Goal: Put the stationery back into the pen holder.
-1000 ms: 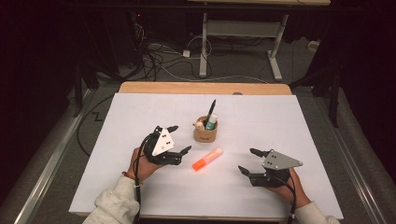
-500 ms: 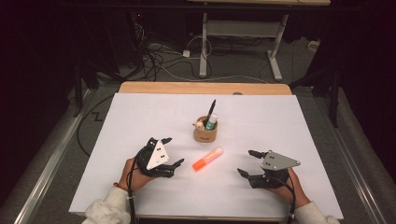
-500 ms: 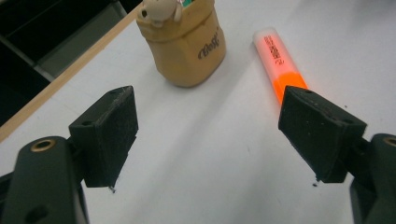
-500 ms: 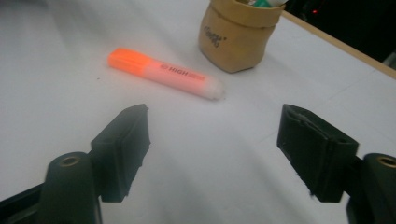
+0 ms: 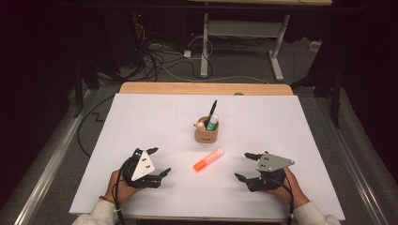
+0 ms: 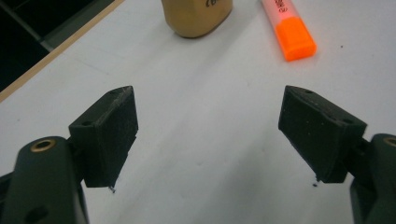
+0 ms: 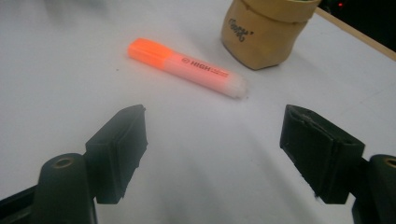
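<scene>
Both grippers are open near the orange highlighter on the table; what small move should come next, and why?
Probably ease the right gripper toward the orange highlighter until its open fingers straddle the barrel. The highlighter lies flat and free beside the pen cup, and nothing is between either gripper's fingers.

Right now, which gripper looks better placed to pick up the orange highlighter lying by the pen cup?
Probably the right gripper: its jaws stand open, empty and aimed at the highlighter. The left gripper is open too, but the highlighter sits off to its side.
</scene>
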The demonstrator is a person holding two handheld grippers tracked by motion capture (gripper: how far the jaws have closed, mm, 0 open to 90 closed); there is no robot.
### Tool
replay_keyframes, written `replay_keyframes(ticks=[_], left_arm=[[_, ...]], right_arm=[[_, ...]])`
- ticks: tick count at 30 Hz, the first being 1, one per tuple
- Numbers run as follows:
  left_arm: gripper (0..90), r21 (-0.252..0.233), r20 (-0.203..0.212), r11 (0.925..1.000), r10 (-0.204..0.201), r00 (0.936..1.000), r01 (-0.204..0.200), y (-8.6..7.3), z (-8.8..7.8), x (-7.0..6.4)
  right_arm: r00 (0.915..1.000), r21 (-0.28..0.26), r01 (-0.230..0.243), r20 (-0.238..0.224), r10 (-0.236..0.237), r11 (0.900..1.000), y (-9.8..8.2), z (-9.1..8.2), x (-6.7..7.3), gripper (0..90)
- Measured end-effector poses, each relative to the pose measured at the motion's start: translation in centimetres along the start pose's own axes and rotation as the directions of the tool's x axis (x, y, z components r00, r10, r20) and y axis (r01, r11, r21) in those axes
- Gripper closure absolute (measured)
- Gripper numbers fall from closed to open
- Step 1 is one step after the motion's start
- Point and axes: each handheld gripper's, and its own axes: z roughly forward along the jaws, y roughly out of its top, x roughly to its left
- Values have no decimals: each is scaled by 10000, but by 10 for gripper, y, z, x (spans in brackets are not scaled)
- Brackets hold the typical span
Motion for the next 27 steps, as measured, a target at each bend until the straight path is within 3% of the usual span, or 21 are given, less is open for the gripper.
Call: replay_keyframes(ticks=[10, 15, 24, 27], left_arm=[[162, 23, -308, 10000, -54, 9995, 54, -14, -15, -2], [161, 53, -381, 9998, -166, 9991, 168, -18, -19, -1], [161, 52, -345, 9997, -229, 9991, 231, -20, -21, 0], [161, 23, -319, 9994, -349, 9989, 350, -21, -20, 1]], right_arm=[[9941, 599, 845, -734, -800, 9946, 12, 10, 4, 259], [9883, 973, 1201, -1063, -1097, 9880, 21, 18, -3, 264], [9644, 1612, 2317, -1673, -2048, 9593, 46, 40, -7, 282], [9491, 1917, 2783, -2053, -2389, 9412, 53, 51, -7, 289]])
